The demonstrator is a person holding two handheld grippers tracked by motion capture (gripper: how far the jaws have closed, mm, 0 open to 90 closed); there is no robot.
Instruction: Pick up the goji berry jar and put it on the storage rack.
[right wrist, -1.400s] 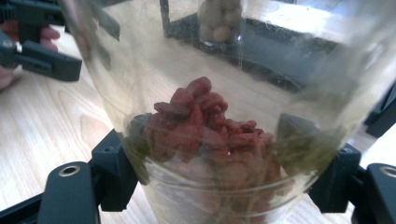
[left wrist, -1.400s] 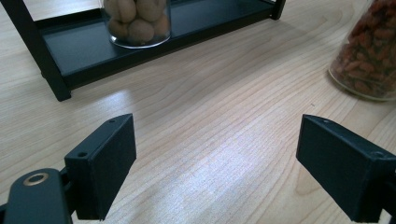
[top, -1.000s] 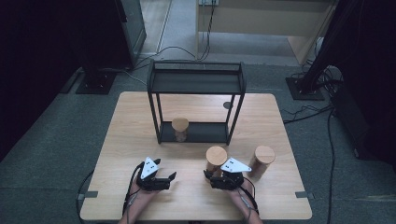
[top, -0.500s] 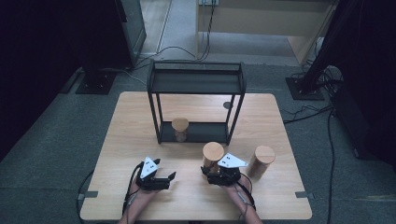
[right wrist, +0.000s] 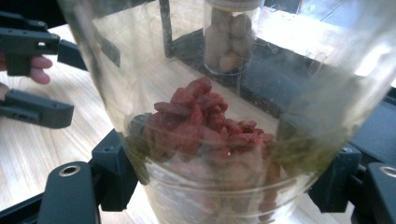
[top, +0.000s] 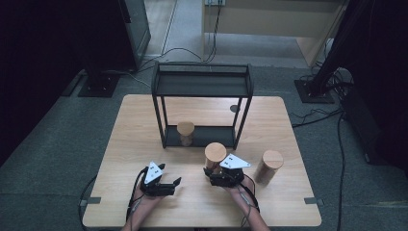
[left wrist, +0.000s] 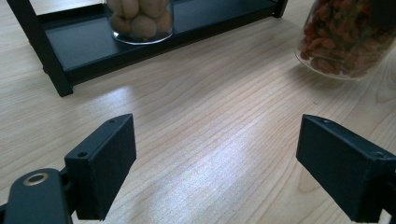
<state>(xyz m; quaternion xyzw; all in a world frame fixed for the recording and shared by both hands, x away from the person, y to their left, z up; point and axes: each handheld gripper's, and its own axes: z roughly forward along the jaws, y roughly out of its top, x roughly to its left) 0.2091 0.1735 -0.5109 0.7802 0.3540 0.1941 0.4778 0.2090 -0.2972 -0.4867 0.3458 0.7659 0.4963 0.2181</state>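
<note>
A glass jar of red dried berries (right wrist: 210,126) with a wooden lid (top: 215,151) stands between the jaws of my right gripper (right wrist: 224,182), which press on its lower wall. In the high view the right gripper (top: 212,174) sits just in front of the black two-level rack (top: 202,84). The jar (left wrist: 350,37) leans slightly in the left gripper view. My left gripper (top: 175,185) rests low near the table's front edge. Its jaws (left wrist: 217,135) stand wide apart over bare wood, open and holding nothing. A jar of pale nuts (left wrist: 140,18) is on the rack's lower shelf.
Another wooden-lidded jar (top: 269,166) stands on the table to the right of the held one. The rack's top shelf is bare. The wooden table (top: 139,125) has free room at its left and along the front. Cables trail on the floor behind.
My right gripper and the berry jar have shifted a little to the left and toward the rack. The left gripper has stayed where it was.
</note>
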